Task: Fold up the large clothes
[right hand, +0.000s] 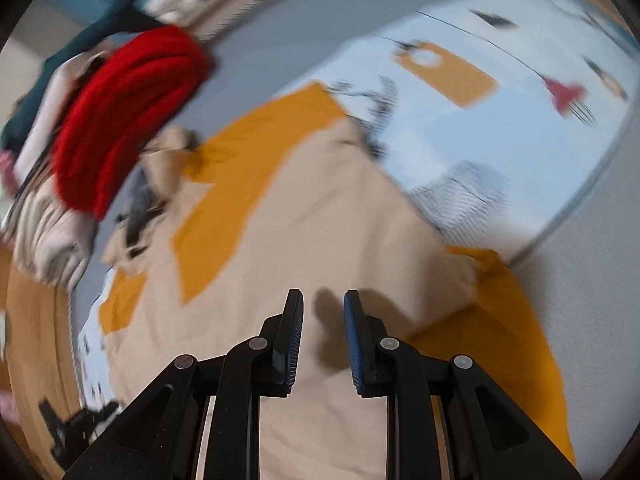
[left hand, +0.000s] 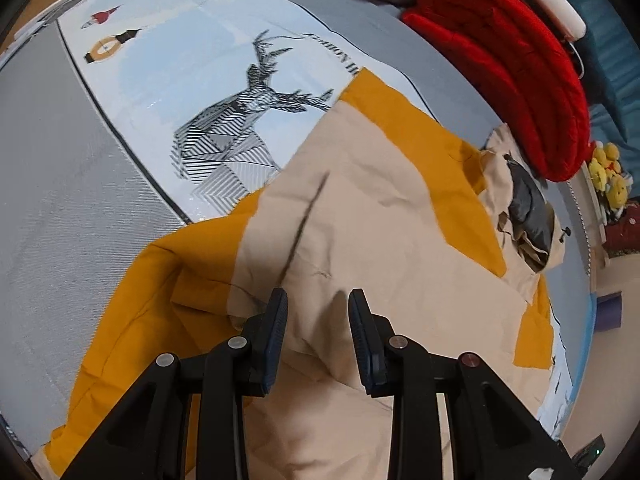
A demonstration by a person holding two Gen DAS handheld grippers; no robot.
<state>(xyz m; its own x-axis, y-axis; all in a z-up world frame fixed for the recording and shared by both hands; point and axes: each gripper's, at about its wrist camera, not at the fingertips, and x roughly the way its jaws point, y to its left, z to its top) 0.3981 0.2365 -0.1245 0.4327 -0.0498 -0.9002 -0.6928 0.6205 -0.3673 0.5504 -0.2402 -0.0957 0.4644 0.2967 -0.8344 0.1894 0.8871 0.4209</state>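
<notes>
Two grippers hang over the beige-and-mustard jacket (left hand: 360, 208), which lies spread and creased on the deer-print mat (left hand: 224, 92) — neither holds anything. The left gripper (left hand: 318, 312) has its jaws spread; the right gripper (right hand: 323, 312) is parted too. The risk is pinching one layer only, so the fold drags crooked — or the hem catches the red folded garment (left hand: 512, 64) nearby.
</notes>
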